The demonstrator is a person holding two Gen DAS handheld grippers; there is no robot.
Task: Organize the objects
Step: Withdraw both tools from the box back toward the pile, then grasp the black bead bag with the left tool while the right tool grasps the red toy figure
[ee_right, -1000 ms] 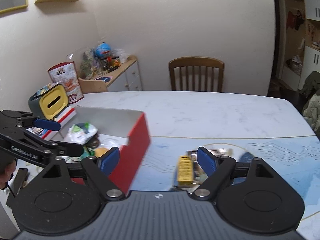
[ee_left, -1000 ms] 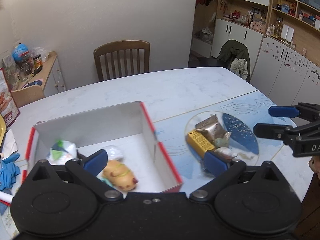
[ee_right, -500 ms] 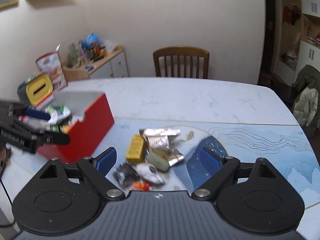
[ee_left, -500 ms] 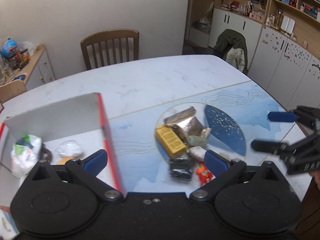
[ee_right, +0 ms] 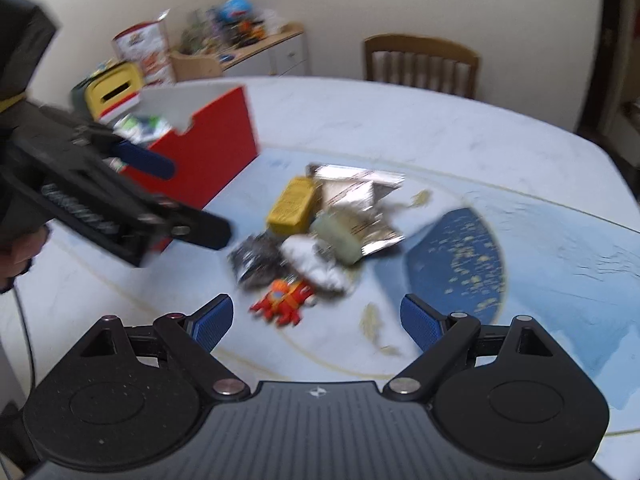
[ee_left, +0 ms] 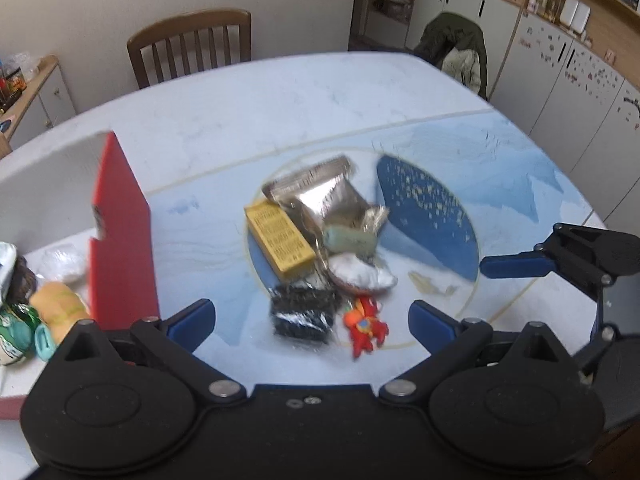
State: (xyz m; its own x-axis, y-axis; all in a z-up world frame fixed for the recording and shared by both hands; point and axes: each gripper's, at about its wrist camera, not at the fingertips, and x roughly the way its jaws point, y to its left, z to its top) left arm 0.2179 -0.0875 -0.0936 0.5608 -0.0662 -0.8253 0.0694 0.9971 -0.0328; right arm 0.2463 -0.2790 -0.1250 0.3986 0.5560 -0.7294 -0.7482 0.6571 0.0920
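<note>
A pile of small objects lies on the table: a yellow box (ee_left: 280, 238), a silver foil packet (ee_left: 320, 192), a pale green piece (ee_left: 350, 238), a white-wrapped item (ee_left: 362, 274), a black packet (ee_left: 302, 314) and a red-orange toy figure (ee_left: 364, 326). The pile also shows in the right wrist view, with the toy figure (ee_right: 286, 300) nearest. A red box (ee_left: 120, 240) holding several items stands to the left. My left gripper (ee_left: 312, 318) is open and empty just before the pile. My right gripper (ee_right: 316, 320) is open and empty, close to the toy figure.
A wooden chair (ee_left: 192, 46) stands at the table's far side. A side cabinet with clutter (ee_right: 244, 40) is against the wall. A yellow container (ee_right: 114, 88) sits behind the red box. Cupboards (ee_left: 560, 52) line the right wall.
Both grippers have swung from the red box toward the pile and moved closer to it. The pile now lies between each pair of open fingers.
</note>
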